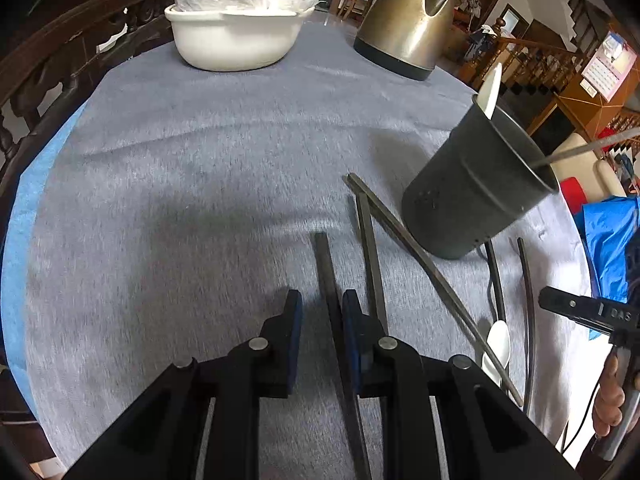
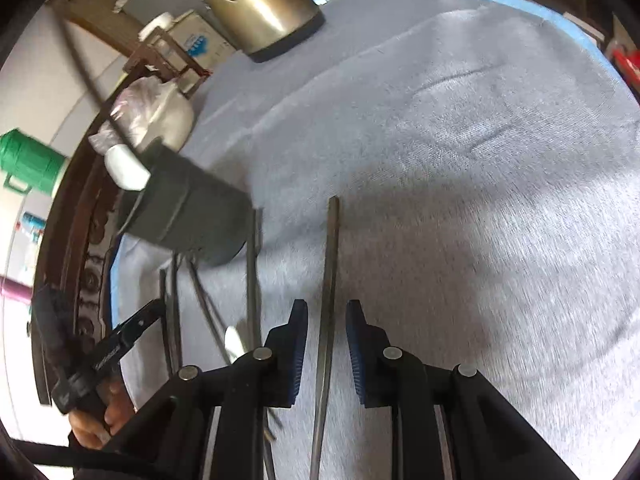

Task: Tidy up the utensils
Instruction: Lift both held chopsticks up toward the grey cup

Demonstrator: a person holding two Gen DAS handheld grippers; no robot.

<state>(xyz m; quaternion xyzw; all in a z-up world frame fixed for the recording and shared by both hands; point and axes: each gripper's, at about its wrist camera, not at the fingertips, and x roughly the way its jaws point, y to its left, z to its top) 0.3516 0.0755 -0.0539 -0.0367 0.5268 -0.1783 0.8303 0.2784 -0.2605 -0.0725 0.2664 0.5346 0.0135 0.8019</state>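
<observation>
My left gripper (image 1: 322, 308) hangs low over the grey cloth (image 1: 180, 200). It is open, and a dark chopstick (image 1: 324, 260) runs between its blue pads, close to the right one. My right gripper (image 2: 327, 320) is also open, with a thin chopstick (image 2: 332, 248) lying lengthwise in the gap and clear of both pads. A dark utensil cup (image 1: 472, 192) (image 2: 192, 208) stands nearby and holds a white spoon (image 1: 492, 88) and a metal stick (image 1: 580, 148). More chopsticks (image 1: 372, 256) and a white spoon (image 1: 498, 344) lie loose beside the cup.
A white bowl (image 1: 236, 44) with a plastic bag in it and a metal kettle (image 1: 404, 24) stand at the far side of the table. A carved wooden chair back (image 1: 48, 68) borders the left edge. A person's hand (image 1: 608, 396) holds the other tool at the right.
</observation>
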